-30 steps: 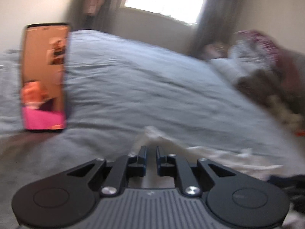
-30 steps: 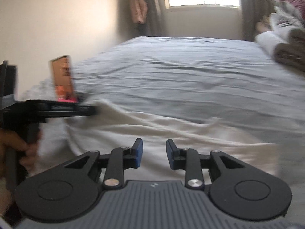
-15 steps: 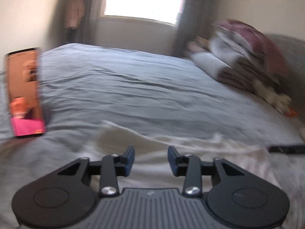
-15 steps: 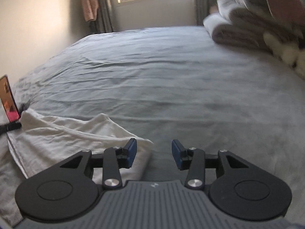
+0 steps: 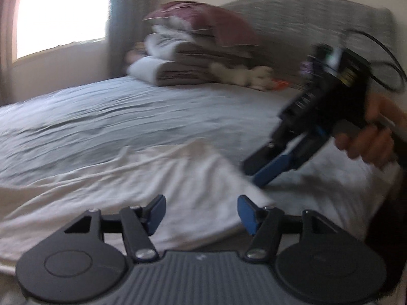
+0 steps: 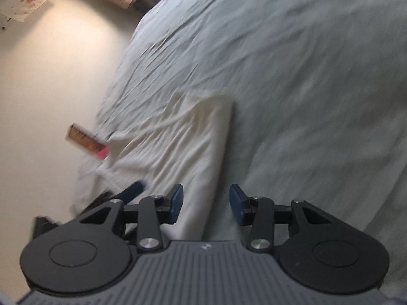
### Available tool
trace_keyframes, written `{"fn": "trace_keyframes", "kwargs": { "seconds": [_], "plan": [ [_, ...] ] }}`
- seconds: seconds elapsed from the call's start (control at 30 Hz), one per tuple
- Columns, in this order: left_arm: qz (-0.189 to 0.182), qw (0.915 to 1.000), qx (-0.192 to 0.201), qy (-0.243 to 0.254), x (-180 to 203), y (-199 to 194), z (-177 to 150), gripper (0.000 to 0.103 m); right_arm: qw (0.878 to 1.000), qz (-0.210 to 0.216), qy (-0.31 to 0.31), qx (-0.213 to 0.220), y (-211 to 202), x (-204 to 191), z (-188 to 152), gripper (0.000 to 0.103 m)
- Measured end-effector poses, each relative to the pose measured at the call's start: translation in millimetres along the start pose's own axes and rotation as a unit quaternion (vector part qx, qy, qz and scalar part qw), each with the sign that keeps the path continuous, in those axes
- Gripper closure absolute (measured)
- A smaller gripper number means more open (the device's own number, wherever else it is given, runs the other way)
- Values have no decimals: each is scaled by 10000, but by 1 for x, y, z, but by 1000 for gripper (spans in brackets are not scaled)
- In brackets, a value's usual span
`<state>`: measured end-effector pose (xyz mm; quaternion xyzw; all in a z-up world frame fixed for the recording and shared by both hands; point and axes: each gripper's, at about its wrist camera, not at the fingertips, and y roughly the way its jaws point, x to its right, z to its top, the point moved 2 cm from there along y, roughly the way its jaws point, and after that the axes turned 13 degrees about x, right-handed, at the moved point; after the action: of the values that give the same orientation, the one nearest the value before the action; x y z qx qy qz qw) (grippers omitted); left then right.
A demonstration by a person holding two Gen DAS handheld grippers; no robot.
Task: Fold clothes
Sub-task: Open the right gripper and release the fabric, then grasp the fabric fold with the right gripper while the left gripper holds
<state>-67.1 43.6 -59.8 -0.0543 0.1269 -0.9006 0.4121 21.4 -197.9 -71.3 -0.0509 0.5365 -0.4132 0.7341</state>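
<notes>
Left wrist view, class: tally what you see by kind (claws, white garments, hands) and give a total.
Claws: 2, left claw and right claw.
White garments: 1, the white garment on the bed.
Hands: 1, a hand.
Total: 4.

We see a wrinkled cream-white cotton garment [image 5: 162, 178] [image 6: 178, 147] lying flat on the bed, folded with one straight edge, spread just ahead of and beneath our tools' tips.
</notes>
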Motion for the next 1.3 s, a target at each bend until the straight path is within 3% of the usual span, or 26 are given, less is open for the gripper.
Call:
{"fn": "trace_keyframes", "kwargs": {
  "seconds": [0.17,0.23,0.37,0.47,0.5,0.57,0.6,0.63,0.7,0.8,0.9,1.0,1.07,1.17,1.3],
  "plan": [
    [-452,9970,28,634,29,1,-5,38,9994,117,-160,-289,6,-11,-14,63],
    [-494,9941,21,967,41,2,-6,38,9992,98,-41,-372,9,-10,-14,88],
    [-386,9881,23,1491,57,9,-5,38,9987,236,223,-382,8,-12,-9,91],
    [-194,9869,-45,1599,63,17,-3,42,9980,442,333,-313,5,-19,-4,91],
    [-101,9868,-57,1614,64,20,-3,49,9976,510,370,-290,3,-21,-2,91],
    [147,9873,-174,1574,64,27,-1,75,9973,567,392,-234,2,-24,2,91],
    [274,9883,-254,1482,61,31,-1,94,9975,559,382,-202,2,-25,5,88],
    [380,9896,-297,1355,58,34,-1,96,9978,511,387,-170,1,-24,9,86],
    [477,9916,-295,1165,53,36,0,97,9989,298,374,-25,2,-19,15,81],
    [516,9919,-295,1125,54,35,0,97,9991,-17,340,255,4,-6,24,59],
    [542,9916,-297,1138,57,36,-1,97,9984,-170,288,463,9,8,31,59],
    [572,9917,-300,1116,59,37,-1,98,9974,22,191,696,21,13,37,59],
    [608,9921,-297,1054,60,39,0,98,9954,67,92,947,28,16,41,64],
    [660,9921,-280,1025,63,40,0,98,9925,55,137,1210,35,23,46,91],
    [707,9925,-178,980,70,42,4,99,9890,-66,296,1444,37,28,51,96]
  ]
}}
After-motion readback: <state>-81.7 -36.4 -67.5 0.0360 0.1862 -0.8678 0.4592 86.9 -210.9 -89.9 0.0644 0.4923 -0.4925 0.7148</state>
